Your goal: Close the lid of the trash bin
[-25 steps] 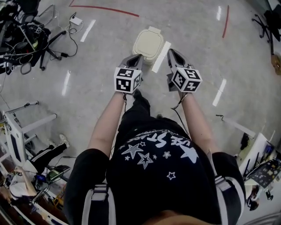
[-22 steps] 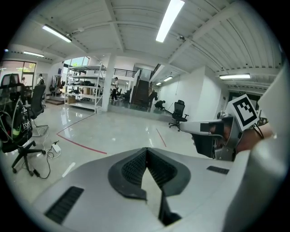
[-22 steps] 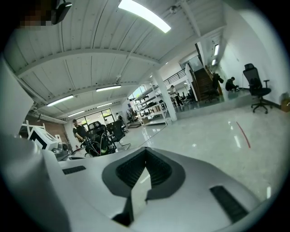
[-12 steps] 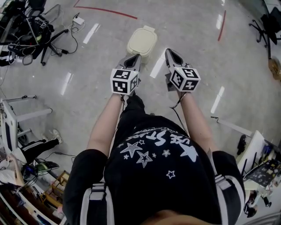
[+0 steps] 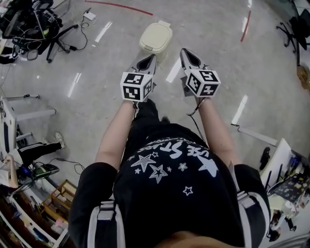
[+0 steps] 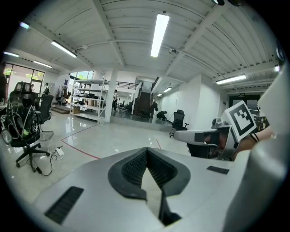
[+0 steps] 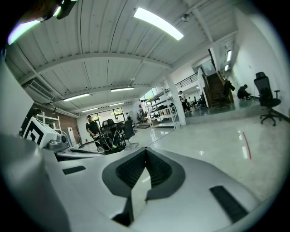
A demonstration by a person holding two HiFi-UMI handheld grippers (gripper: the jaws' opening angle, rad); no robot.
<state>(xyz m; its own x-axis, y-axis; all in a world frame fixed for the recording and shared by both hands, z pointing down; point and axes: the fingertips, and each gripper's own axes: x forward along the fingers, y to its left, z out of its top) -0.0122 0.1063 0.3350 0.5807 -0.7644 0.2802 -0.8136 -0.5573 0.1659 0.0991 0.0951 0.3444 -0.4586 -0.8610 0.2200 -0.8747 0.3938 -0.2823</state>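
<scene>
On the glossy grey floor [image 5: 218, 43], directly ahead of the person, stands one cream-coloured plastic trash bin [image 5: 156, 37] of rounded rectangular outline. From the head view its lid [image 5: 157, 34] lies flat across the top, edges flush with the body, so it reads as closed. One small tab [image 5: 164, 23] projects from the bin's far edge. The surface is plain and unmarked.

The bin sits just beyond the tips of the left gripper [image 5: 150, 58], slightly to the left of the gap between the two tools and apart from both.

Count: one bin, one lid, two grey grippers, two black-and-white marker cubes [image 5: 134, 86], one on each tool.

Left gripper [image 6: 146, 152]: its own view shows the ribbed dark pads pressed together at the tips, with nothing between them. It is held off the floor and points forward across the hall.

Right gripper [image 5: 183, 51]: its own view [image 7: 146, 152] shows the same condition, jaws brought together at the tips and empty. It is held level with the left tool, close beside it, the two not touching.

Two red tape lines [image 5: 118, 6] are visible on the floor, one beyond the bin and one to the right.
</scene>
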